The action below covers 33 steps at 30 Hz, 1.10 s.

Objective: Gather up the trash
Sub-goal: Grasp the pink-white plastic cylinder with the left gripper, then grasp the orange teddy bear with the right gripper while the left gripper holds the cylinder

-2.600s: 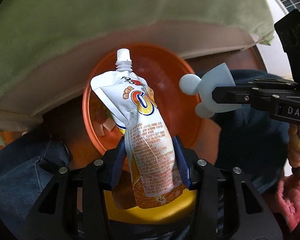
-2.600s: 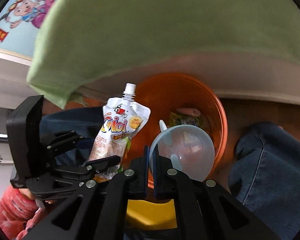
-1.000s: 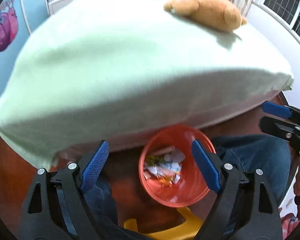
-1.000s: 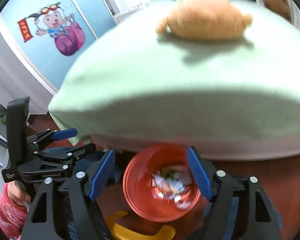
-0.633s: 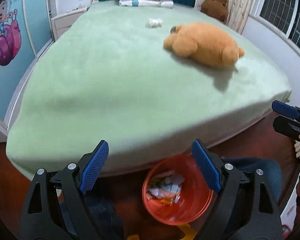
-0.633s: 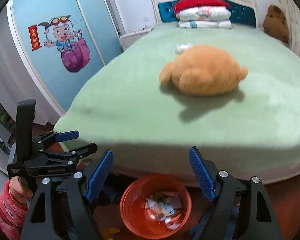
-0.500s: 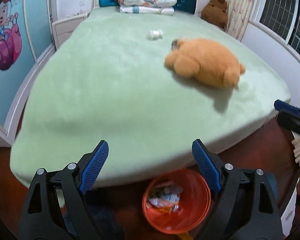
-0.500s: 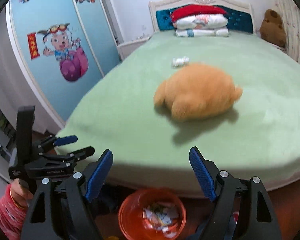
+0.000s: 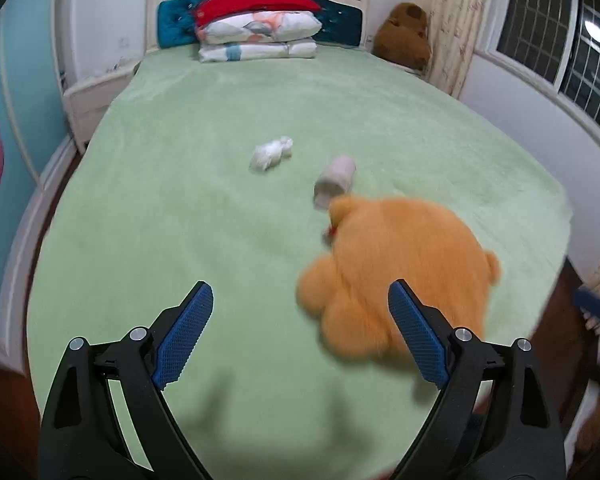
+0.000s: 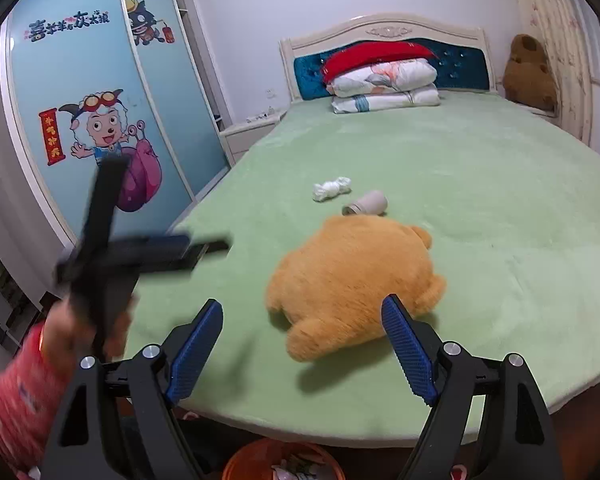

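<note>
In the left wrist view, the left gripper (image 9: 300, 332) is spread wide and holds nothing, poised above the near part of the green bed (image 9: 180, 216). The step in hand looks like the reach for the next piece of trash: 2 items lie toward the middle of the bed, a crumpled white tissue (image 9: 271, 153) on the left and a pale paper cup (image 9: 335, 181) on its side to the right, the cup just beyond the orange plush toy (image 9: 400, 276) that fills the near right. The 2 items lie near each other but apart. The next move probably calls for carrying a gripper far across the bed and past the toy, then closing gently on soft, light things. In the right wrist view, the right gripper (image 10: 302, 340) is also wide and empty, aimed at the plush toy (image 10: 352, 280), with the tissue (image 10: 332, 189) and cup (image 10: 365, 204) beyond it. The left gripper (image 10: 148, 254) shows blurred at the left, over the bed's left edge. At the bottom edge, below the foot of the bed, sits the orange bin (image 10: 252, 460); it holds a few scraps of paper and wrappers, mostly cut off from sight.
</note>
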### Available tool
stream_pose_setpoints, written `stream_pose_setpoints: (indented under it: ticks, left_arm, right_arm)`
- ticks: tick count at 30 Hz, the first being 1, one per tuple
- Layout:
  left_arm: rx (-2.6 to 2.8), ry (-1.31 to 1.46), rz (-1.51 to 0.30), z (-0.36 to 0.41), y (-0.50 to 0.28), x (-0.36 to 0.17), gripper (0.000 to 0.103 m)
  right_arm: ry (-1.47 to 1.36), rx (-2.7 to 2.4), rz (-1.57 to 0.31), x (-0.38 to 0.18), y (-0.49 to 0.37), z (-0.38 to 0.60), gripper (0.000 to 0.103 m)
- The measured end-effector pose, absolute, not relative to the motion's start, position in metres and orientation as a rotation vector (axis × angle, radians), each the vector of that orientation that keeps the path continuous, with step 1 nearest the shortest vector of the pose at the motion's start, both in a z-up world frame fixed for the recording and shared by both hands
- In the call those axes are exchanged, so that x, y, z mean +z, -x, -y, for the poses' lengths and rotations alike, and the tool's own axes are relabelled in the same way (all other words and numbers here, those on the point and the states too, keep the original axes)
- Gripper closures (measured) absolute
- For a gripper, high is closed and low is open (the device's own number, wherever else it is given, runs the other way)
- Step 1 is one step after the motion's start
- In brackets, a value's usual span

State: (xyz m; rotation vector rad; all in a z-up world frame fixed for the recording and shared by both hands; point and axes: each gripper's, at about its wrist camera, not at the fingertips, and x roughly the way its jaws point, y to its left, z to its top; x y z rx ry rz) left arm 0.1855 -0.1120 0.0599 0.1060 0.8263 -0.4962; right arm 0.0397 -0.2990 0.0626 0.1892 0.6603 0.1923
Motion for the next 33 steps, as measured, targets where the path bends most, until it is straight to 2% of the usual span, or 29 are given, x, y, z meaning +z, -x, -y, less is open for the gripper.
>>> stream_pose_setpoints:
  ticks: [8, 17, 18, 19, 20, 21, 25, 33]
  left_arm:
    - [-0.509, -0.254, -0.906, 0.208, -0.302, 0.031, 0.016]
    - [-0.483, -0.445, -1.039, 0.295, -0.378, -0.019, 0.017]
    - [-0.481, -0.455, -1.054, 0.298, -0.381, -0.024, 0.021]
    - [-0.481, -0.483, -1.072, 0.304, -0.384, -0.031, 0.035]
    - [-0.491, -0.496, -1.086, 0.308, -0.384, -0.035, 0.042]
    - [-0.515, -0.499, -1.113, 0.312, -0.383, -0.040, 0.055]
    - [-0.512, -0.553, -1.103, 0.317, -0.375, -0.046, 0.055]
    - [-0.507, -0.332, -1.099, 0.273, -0.374, -0.028, 0.056]
  right_arm:
    - [-0.173, 0.165, -0.698, 0.026, -0.029, 0.316, 0.023]
    - [-0.223, 0.193, -0.725, -0.005, -0.035, 0.326, 0.023]
    - [-0.230, 0.203, -0.727, -0.008, -0.038, 0.326, 0.023]
    - [-0.238, 0.209, -0.729, -0.011, -0.040, 0.326, 0.023]
    - [-0.245, 0.213, -0.730, -0.013, -0.041, 0.325, 0.023]
    - [-0.254, 0.219, -0.733, -0.015, -0.043, 0.325, 0.023]
    - [-0.293, 0.225, -0.737, -0.022, -0.047, 0.328, 0.023]
    - [-0.295, 0.229, -0.726, -0.016, -0.044, 0.324, 0.023]
